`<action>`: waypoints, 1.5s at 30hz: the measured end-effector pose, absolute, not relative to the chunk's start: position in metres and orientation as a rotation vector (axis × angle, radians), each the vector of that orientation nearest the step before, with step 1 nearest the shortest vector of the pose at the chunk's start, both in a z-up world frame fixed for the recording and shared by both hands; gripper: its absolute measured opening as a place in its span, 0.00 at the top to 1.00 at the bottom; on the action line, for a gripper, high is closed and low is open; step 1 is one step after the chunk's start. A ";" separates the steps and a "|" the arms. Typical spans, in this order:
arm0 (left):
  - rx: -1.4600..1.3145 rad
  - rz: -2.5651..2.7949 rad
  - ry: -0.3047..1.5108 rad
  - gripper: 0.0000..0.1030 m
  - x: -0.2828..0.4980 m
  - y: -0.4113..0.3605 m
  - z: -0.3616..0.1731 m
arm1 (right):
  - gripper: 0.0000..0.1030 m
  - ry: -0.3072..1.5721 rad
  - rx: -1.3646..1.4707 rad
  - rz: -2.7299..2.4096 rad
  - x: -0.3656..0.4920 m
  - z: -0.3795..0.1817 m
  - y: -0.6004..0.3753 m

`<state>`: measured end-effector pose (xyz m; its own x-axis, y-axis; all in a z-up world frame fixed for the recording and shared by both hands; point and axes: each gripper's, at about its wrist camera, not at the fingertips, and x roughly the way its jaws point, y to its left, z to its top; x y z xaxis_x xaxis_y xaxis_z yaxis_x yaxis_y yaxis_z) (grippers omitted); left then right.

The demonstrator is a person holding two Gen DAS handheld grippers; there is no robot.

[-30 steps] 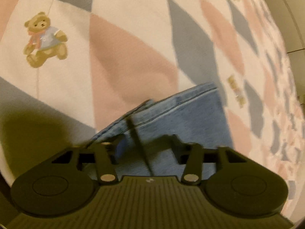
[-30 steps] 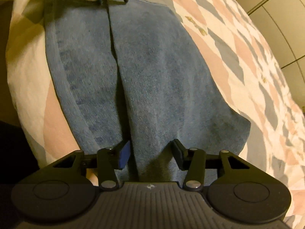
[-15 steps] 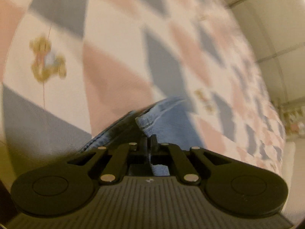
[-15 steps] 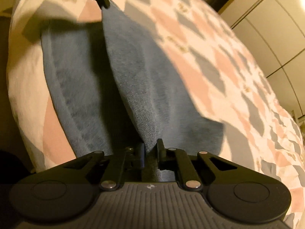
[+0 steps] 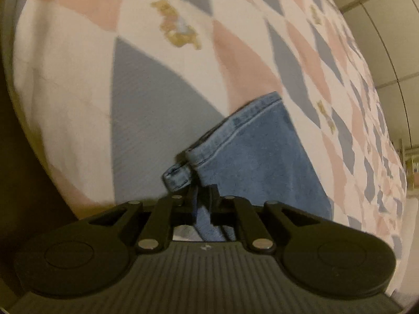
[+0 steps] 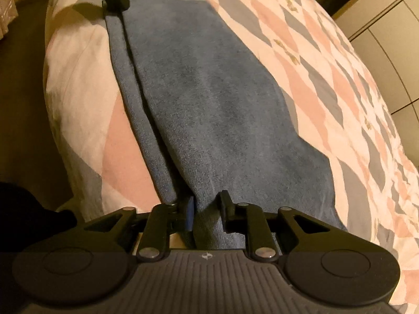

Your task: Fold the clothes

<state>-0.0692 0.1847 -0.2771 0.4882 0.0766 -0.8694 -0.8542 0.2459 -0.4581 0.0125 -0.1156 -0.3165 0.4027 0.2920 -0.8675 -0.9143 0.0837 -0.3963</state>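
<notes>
Right wrist view shows the jeans [image 6: 214, 110] lying lengthwise on the bed [image 6: 327, 60], one leg apparently over the other. Left tool [image 5: 203, 196] is clamped on the hem; right tool [image 6: 207, 204] is parted slightly around denim. Crosswise folds likely remain.

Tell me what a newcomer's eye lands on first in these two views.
First, the blue jeans, one leg laid over the other, stretched along the near edge of the bed. They lie on a quilt of pink, grey and white diamonds with small teddy bears. The left hand-held gripper pinches the hem end, while the right hand-held gripper straddles a fold of denim at the other end.
</notes>
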 end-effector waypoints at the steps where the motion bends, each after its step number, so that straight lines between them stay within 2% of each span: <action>1: -1.143 0.748 0.838 1.00 -0.068 0.184 -0.276 | 0.88 0.696 -1.136 1.021 0.012 -0.317 -0.116; 6: -1.035 0.693 0.777 1.00 -0.074 0.178 -0.249 | 0.90 0.701 -1.127 1.037 0.008 -0.317 -0.120; 11: -0.968 0.712 0.884 1.00 -0.074 0.175 -0.271 | 0.90 0.706 -1.118 1.053 0.005 -0.317 -0.124; 17: -0.916 0.701 0.879 1.00 -0.083 0.171 -0.264 | 0.89 0.719 -1.080 1.050 0.004 -0.317 -0.128; 18: -0.902 0.705 0.892 1.00 -0.082 0.171 -0.265 | 0.88 0.740 -1.071 1.049 0.005 -0.321 -0.126; 19: -0.879 0.720 0.925 0.98 -0.078 0.170 -0.272 | 0.76 0.761 -1.062 1.050 0.007 -0.325 -0.124; 21: -0.838 0.745 0.988 0.93 -0.069 0.170 -0.284 | 0.74 0.783 -1.051 1.050 0.012 -0.326 -0.121; 22: -0.819 0.752 1.006 0.93 -0.065 0.169 -0.282 | 0.67 0.804 -1.019 1.048 0.016 -0.322 -0.122; 23: -0.787 0.754 1.019 0.93 -0.061 0.167 -0.276 | 0.55 0.846 -0.944 1.047 0.022 -0.315 -0.126; 24: -0.748 0.753 1.030 0.92 -0.058 0.164 -0.270 | 0.52 0.889 -0.863 1.041 0.029 -0.307 -0.132; 28: -0.561 0.679 1.092 0.91 -0.055 0.137 -0.242 | 0.52 1.037 -0.511 0.932 0.065 -0.276 -0.177; 32: -0.420 0.487 1.101 0.91 -0.033 0.094 -0.227 | 0.51 1.129 -0.232 0.772 0.103 -0.271 -0.211; 35: -0.331 0.341 1.111 0.87 -0.001 0.060 -0.240 | 0.51 1.208 -0.166 0.675 0.124 -0.292 -0.219; 36: -0.301 0.319 1.134 0.82 0.010 0.053 -0.250 | 0.52 1.230 -0.183 0.637 0.127 -0.301 -0.223; 40: -0.218 0.350 1.221 0.82 0.027 0.049 -0.281 | 0.59 1.270 -0.163 0.530 0.137 -0.313 -0.254; 42: -0.240 0.406 1.235 0.82 0.021 0.063 -0.278 | 0.57 1.265 -0.148 0.459 0.143 -0.304 -0.268; 44: -0.201 0.448 1.253 0.82 0.019 0.071 -0.272 | 0.44 1.240 -0.095 0.427 0.147 -0.296 -0.282; 45: -0.183 0.460 1.264 0.78 0.020 0.073 -0.273 | 0.39 1.237 -0.080 0.419 0.149 -0.295 -0.286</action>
<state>0.0198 0.0727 -0.2727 0.2261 0.2325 -0.9460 -0.4303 0.8951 0.1171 0.1489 -0.2865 -0.2945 0.2624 0.2667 -0.9274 -0.3518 0.9213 0.1654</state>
